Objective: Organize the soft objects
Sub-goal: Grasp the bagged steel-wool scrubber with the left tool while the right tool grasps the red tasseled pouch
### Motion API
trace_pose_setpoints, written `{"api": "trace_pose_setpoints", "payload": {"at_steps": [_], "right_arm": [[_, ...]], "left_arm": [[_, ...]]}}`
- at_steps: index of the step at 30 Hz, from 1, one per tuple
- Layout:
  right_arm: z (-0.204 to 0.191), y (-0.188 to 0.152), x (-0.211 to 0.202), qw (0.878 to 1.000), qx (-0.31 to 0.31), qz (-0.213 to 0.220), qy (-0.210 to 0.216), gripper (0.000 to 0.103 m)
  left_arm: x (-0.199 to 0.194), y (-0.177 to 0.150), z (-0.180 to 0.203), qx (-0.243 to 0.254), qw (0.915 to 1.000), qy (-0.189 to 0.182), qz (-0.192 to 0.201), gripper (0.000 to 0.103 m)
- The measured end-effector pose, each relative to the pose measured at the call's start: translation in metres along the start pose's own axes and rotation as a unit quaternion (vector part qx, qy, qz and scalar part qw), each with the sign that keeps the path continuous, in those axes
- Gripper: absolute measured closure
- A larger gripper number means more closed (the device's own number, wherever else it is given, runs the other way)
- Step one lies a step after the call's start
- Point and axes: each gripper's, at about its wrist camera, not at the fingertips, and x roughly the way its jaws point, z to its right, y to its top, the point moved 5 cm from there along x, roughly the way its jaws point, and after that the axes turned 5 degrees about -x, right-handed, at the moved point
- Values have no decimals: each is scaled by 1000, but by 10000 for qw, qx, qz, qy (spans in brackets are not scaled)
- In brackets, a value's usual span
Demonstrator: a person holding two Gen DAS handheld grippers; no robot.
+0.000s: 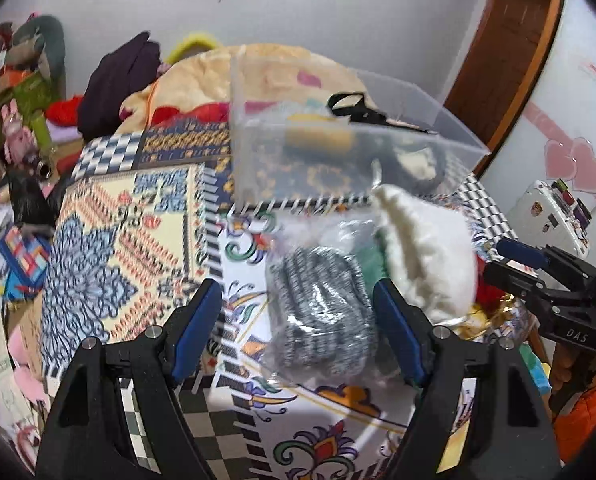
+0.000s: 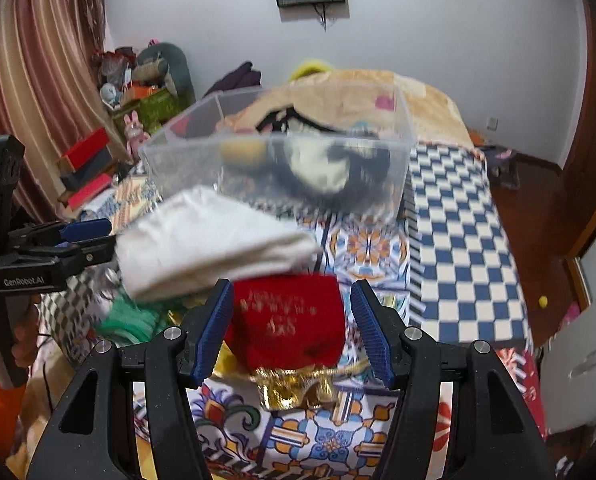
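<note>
A clear plastic bin (image 1: 450,136) (image 2: 169,152) stands on the patterned cloth and holds soft items, some black and some white. My left gripper (image 1: 298,300) is open around a bagged grey striped bundle (image 1: 322,312) on the cloth, not touching it. A white folded cloth (image 1: 422,248) (image 2: 201,240) lies beside the bundle. My right gripper (image 2: 291,316) is open on either side of a red pouch with gold print (image 2: 289,320), which sits on gold wrapping (image 2: 293,388). A green soft item (image 2: 125,324) lies under the white cloth.
The patterned cloth (image 1: 145,220) (image 2: 466,248) covers the table. Piles of clothes, boxes and toys (image 1: 21,120) crowd the left side. A beige blanket heap (image 2: 358,96) lies behind the bin. A wooden door (image 1: 510,52) stands at the right.
</note>
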Motion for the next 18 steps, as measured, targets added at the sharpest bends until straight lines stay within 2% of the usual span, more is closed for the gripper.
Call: {"api": "trace_pose_setpoints", "payload": {"at_steps": [4,7,9,10,12,13,18], "right_arm": [[3,-10,3,10000,54,-82,2,46],[7,-12,3,9999,83,-90,39,49],[7,-12,4,9998,88,-121,123,61],[7,-12,3,9998,90,-113,136,61],[5,-13,2,9998,54,-95,193,68],[3,-13,1,9997,61,-78,221,69],[4,-17,-3,9996,115,-10,259,84]], "left_arm": [[1,-3,-7,-149,9999,39,63,25],[1,-6,-6,-139,9999,-36,87,36],[2,-8,-4,-131,9998,-148,63,46],[2,-9,-1,-112,9997,-197,54,49],[4,-7,3,-90,9996,-274,34,61],[6,-7,5,-90,9993,-353,-1,64],[0,-9,16,101,9996,-249,98,72]]}}
